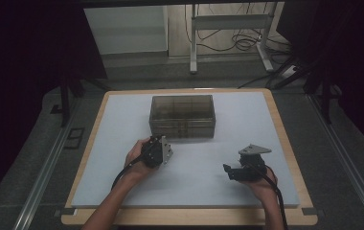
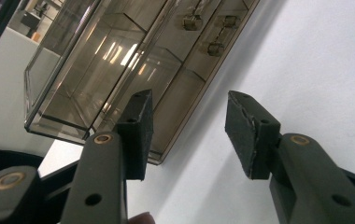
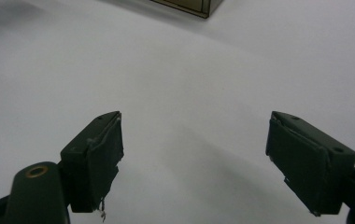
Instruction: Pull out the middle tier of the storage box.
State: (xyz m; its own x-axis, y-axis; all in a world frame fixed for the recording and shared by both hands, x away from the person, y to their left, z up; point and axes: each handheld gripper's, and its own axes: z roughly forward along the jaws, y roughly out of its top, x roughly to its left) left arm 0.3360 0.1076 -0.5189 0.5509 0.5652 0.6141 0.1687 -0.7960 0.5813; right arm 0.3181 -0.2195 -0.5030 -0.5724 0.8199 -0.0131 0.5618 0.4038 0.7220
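A smoky see-through plastic box (image 1: 182,116) with a shut lid stands at the back middle of the white mat (image 1: 199,187). My left gripper (image 1: 157,140) is tilted just in front of the box's left front corner, jaws pointing at it. In the left gripper view the left gripper (image 2: 187,109) stands open, with only mat between the pads; the box (image 2: 105,70) and its latches (image 2: 215,46) lie close beyond the left jaw. My right gripper (image 1: 228,171) rests low over the mat at the right, jaws pointing left. In its own view the right gripper (image 3: 195,130) is wide open over bare mat.
The mat lies on a wooden board (image 1: 285,143) with its edge showing all round. A corner of the box (image 3: 192,5) peeks in at the top of the right gripper view. Behind the table stand white desk legs (image 1: 193,43) and floor cables (image 1: 242,43).
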